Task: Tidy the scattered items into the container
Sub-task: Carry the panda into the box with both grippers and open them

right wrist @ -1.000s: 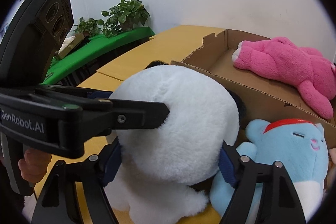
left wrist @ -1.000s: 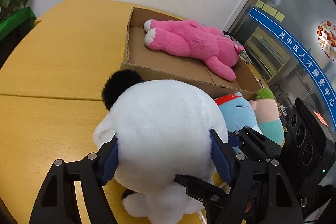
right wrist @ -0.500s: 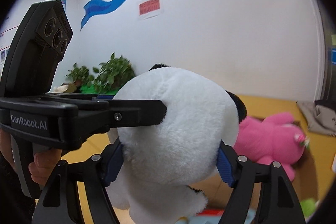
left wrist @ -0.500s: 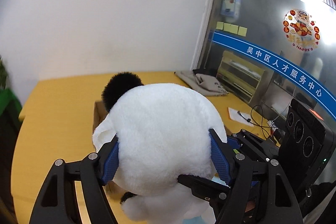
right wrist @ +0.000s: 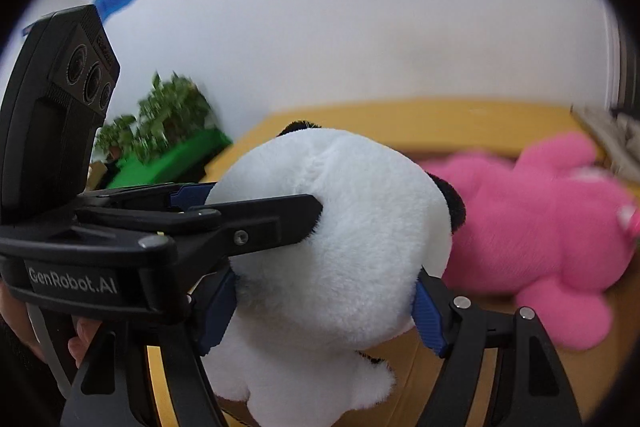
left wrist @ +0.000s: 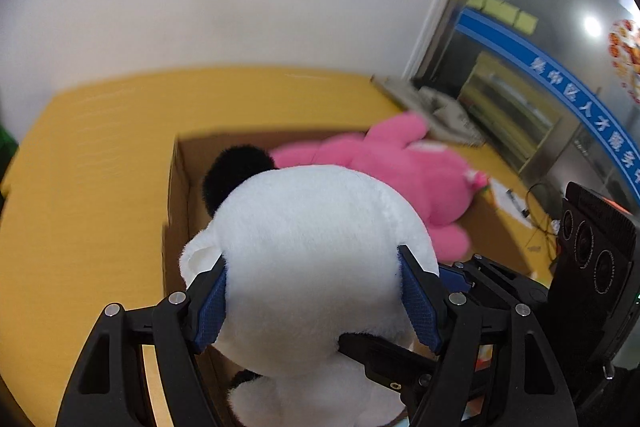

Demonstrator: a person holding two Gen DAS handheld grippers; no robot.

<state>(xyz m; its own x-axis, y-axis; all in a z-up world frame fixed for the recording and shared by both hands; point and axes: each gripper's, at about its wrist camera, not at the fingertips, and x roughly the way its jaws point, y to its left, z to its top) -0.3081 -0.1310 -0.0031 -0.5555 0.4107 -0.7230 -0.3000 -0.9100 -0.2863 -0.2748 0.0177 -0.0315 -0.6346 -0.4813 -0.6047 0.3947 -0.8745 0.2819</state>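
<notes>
A white plush panda (left wrist: pixel 312 259) with black ears is held up by both grippers at once. My left gripper (left wrist: pixel 316 291) is shut on its round head, blue pads pressed into the fur on both sides. My right gripper (right wrist: pixel 324 303) grips the same panda (right wrist: pixel 336 243) from another side. The toy hangs above the open cardboard box (left wrist: pixel 180 195), near the box's left wall. A pink plush bear (left wrist: pixel 400 171) lies inside the box (right wrist: pixel 500 359), to the right of the panda in the right wrist view, where the pink bear (right wrist: pixel 536 223) fills the right side.
The box stands on a yellow table (left wrist: pixel 88 163) beside a white wall. Grey cloth (left wrist: pixel 444 111) and papers with cables (left wrist: pixel 520 203) lie behind and right of the box. Potted plants on a green stand (right wrist: pixel 168 147) are at the left. A hand (right wrist: pixel 80 339) holds the left gripper.
Both grippers lifted the panda off the table and carried it over the box; it now hangs above the box interior beside the pink bear. The blue toys dropped out of view.
</notes>
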